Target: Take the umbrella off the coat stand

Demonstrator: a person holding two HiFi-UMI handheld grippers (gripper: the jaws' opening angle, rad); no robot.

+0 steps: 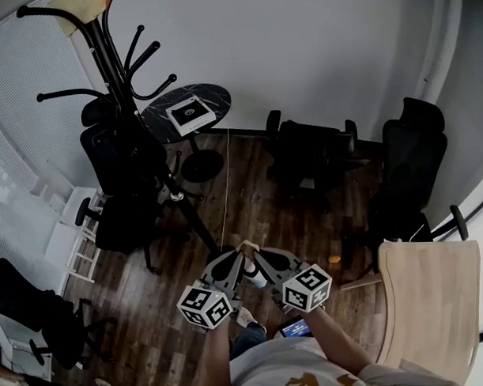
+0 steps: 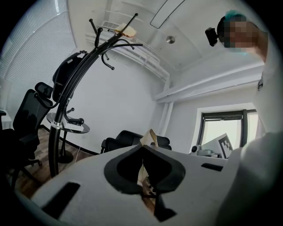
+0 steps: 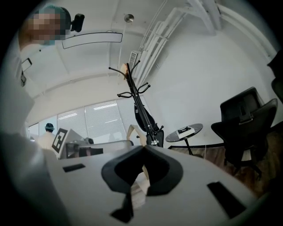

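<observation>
Two grippers: the left gripper [image 1: 237, 256] and the right gripper [image 1: 258, 255] are held low in front of the person, tips leaning together into a peak, well apart from the stand.
Left fingers: closed tip to tip, with only a thin pale strip showing in the slit. I can make out nothing gripped.
Right fingers: pressed together the same way, holding nothing that I can see.
Umbrella [image 1: 68, 22]: on the coat stand [image 1: 111, 70], its tan crook handle over a top hook. The dark body seems to run down along the pole and is hard to tell from it.
Coat stand: black, with curved hooks, upright at the room's left, just beside the round table [image 1: 214, 98].
Round table: dark top, bearing one flat white box [image 1: 190, 115]. What the box holds cannot be seen.
Office chairs [image 1: 311, 150]: black, standing by the far wall.
</observation>
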